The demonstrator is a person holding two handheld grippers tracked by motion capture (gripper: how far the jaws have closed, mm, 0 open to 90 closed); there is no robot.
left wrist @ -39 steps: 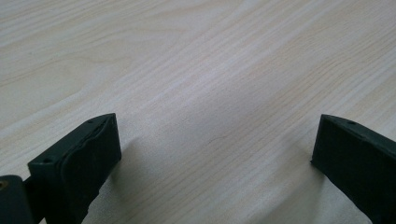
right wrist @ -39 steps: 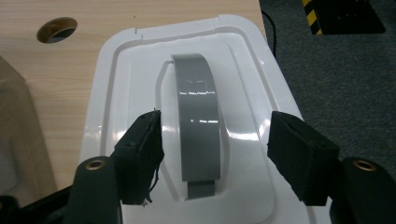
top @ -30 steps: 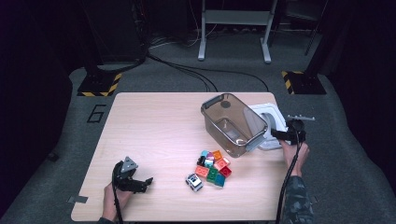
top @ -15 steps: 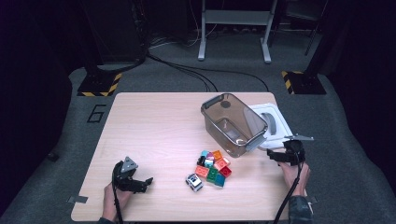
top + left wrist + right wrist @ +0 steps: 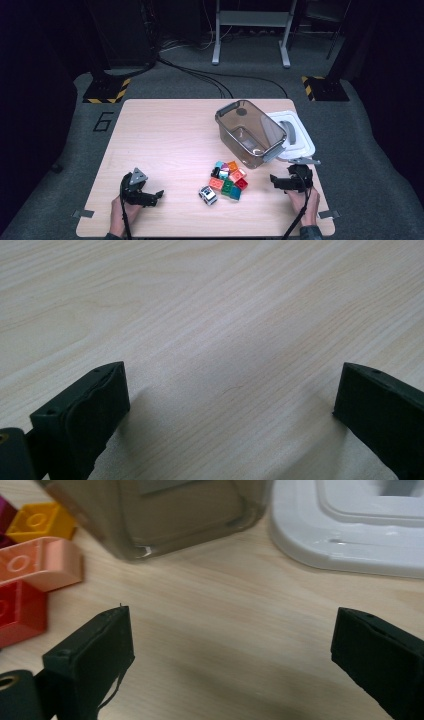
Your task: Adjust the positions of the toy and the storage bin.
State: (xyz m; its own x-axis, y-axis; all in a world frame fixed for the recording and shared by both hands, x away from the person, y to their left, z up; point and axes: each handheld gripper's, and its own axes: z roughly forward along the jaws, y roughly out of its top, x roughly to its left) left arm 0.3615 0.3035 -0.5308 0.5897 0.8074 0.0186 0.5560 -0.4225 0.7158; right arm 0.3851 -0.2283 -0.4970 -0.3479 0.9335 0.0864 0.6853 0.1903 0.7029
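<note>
On the table (image 5: 165,130) sit one clear tub (image 5: 248,133) at about two o'clock, one white lid (image 5: 296,136) just beside it, one small toy car (image 5: 207,194) and roughly eight coloured blocks (image 5: 228,178) clustered near five o'clock.

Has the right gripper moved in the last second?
Yes. The right gripper has come back from beside the white lid toward the table's near edge, its jaws having just been opening with nothing between them.

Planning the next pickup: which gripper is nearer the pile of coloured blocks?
Right. The right gripper sits just right of the coloured blocks; the left gripper rests farther off, to their left.
</note>
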